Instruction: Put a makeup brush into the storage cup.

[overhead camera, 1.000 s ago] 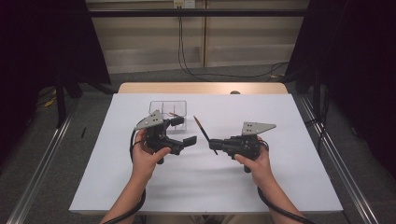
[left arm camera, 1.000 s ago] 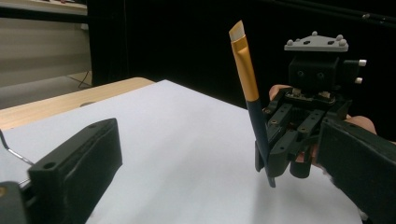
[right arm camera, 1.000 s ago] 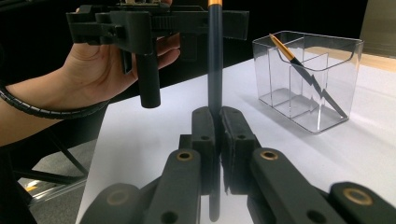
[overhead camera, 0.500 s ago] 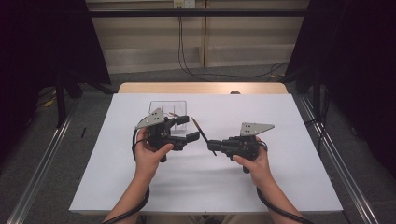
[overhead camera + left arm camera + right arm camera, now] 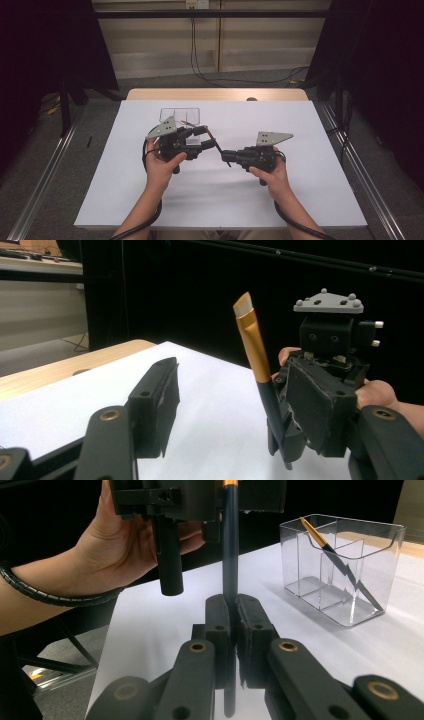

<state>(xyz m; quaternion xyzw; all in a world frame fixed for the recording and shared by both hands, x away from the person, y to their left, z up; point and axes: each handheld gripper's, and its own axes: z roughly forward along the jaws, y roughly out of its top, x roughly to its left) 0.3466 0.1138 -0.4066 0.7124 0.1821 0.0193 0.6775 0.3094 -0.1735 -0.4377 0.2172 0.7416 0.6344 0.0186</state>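
The right gripper (image 5: 226,155) is clamped on the dark handle of a brush (image 5: 253,347), its jaws pressed together on the shaft, as the right gripper view shows. The brush (image 5: 229,550) rises from those jaws, with a gold ferrule and a pale angled tip at its far end.

The left gripper (image 5: 207,138) sits just beside the brush's upper part. Its jaws have just been closing and now stand about half apart, with the brush between them near the ferrule; the pads do not yet press on it.

Beyond the brush stands a clear box (image 5: 345,565) with compartments, and a second brush (image 5: 332,555) leans inside one of them. All is above a white sheet (image 5: 300,200) on the table.
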